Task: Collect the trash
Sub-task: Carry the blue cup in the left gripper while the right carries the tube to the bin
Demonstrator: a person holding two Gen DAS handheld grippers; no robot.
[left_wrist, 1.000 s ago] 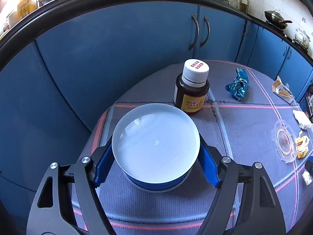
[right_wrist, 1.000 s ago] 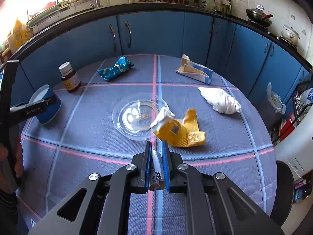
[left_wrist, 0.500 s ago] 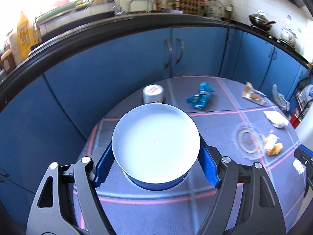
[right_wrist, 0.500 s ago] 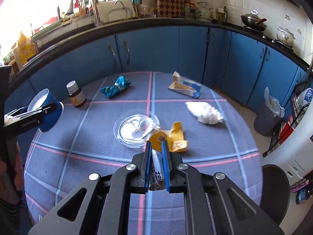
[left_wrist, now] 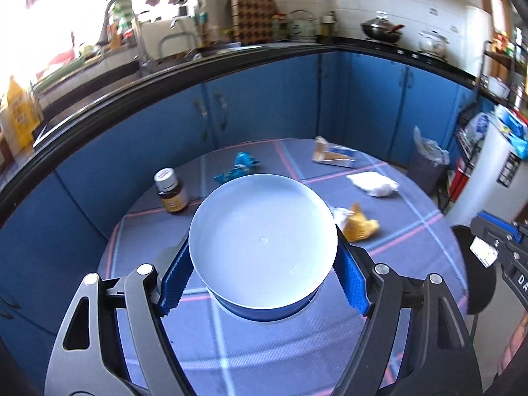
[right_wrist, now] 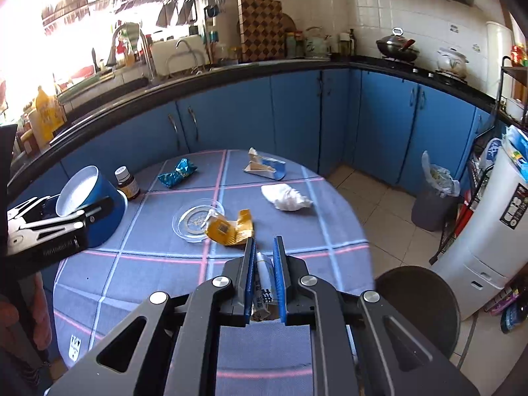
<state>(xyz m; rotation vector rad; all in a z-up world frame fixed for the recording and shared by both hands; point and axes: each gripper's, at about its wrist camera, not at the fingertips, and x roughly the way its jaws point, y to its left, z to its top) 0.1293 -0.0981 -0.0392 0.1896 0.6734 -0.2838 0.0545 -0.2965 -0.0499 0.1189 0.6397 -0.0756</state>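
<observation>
The right gripper (right_wrist: 265, 275) is clamped on a small printed wrapper (right_wrist: 264, 292) (possibly a sachet), its length along the fingers. The left gripper (left_wrist: 264, 264) grips the blue cup (left_wrist: 263, 247). The lined bin (right_wrist: 435, 198) stands on the floor beyond the table's (right_wrist: 330, 231) right edge, nearer the right hand.

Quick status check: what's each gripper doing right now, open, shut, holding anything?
Left gripper: closed on the blue cup, lifted off the table.
Right gripper: shut on a small white packet.
</observation>
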